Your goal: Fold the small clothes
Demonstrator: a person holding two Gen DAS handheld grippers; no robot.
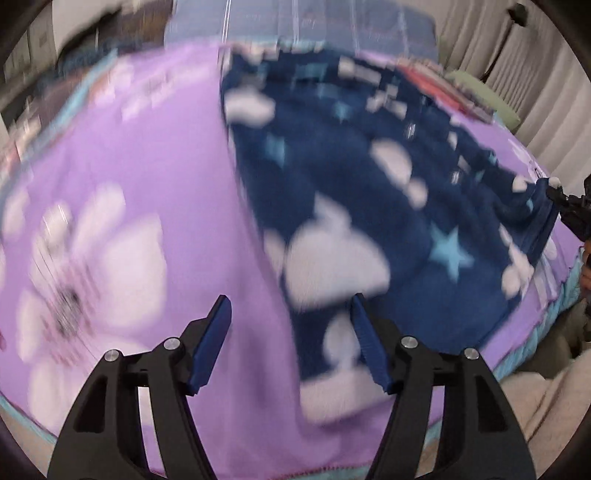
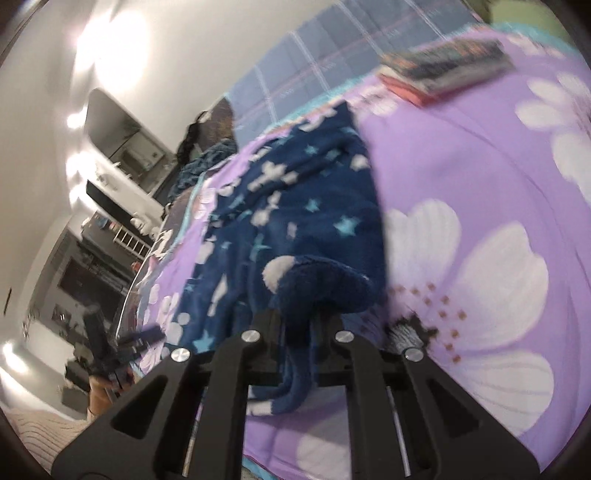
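Note:
A navy fleece garment (image 1: 351, 177) with white clouds and pale blue stars lies spread on a purple flowered bedspread (image 1: 166, 184). My left gripper (image 1: 290, 301) is open above the garment's near left edge, with nothing pinched between its blue pads. My right gripper (image 1: 557, 195) shows at the far right, clamped on the garment's right corner. In the right wrist view the garment (image 2: 306, 192) stretches away across the bedspread (image 2: 461, 166). The right gripper (image 2: 295, 314) is shut on a bunched navy corner that hides its fingertips. A fold of fabric hangs down between the arms.
A flat stack of coloured items (image 1: 443, 88) (image 2: 443, 70) lies near the bed's far edge, beside a green cushion (image 1: 484, 92). A blue plaid sheet (image 1: 314, 26) lies beyond it. A light sleeve (image 1: 554, 406) is at the lower right. Dark furniture (image 2: 110, 266) stands past the bed.

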